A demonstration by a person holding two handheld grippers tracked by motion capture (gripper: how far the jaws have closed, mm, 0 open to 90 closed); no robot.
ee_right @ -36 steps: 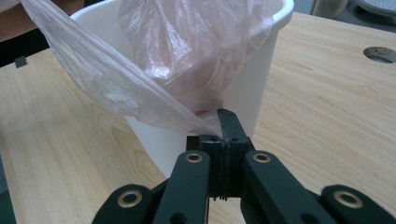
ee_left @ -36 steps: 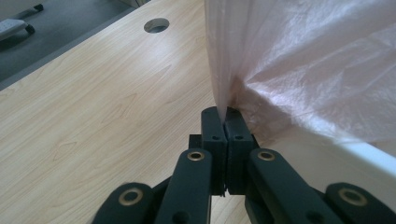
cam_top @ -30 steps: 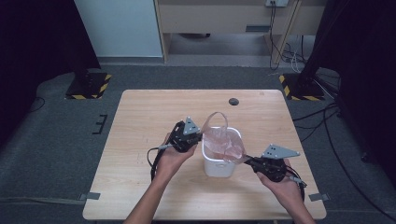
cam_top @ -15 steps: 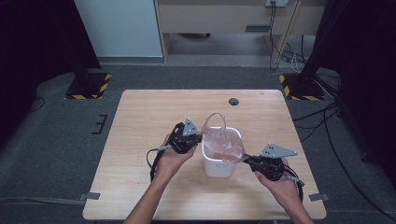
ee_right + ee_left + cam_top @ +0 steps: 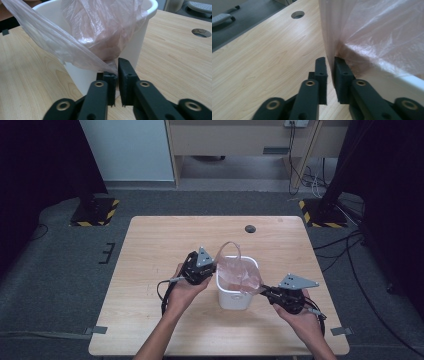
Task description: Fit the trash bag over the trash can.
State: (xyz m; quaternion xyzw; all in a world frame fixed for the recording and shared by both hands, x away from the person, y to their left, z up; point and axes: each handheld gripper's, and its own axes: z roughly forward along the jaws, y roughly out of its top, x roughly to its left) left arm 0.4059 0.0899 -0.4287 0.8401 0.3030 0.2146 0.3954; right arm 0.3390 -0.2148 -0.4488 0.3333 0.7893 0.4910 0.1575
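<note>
White plastic bin stands upright on the wooden table, near its front-centre. A thin, translucent pink plastic bag sits inside it, crinkled, its edges drawn out over the rim on two sides, one handle loop raised above.

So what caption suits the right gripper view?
Right gripper pinching the pink plastic bag beside a white bin.
</note>
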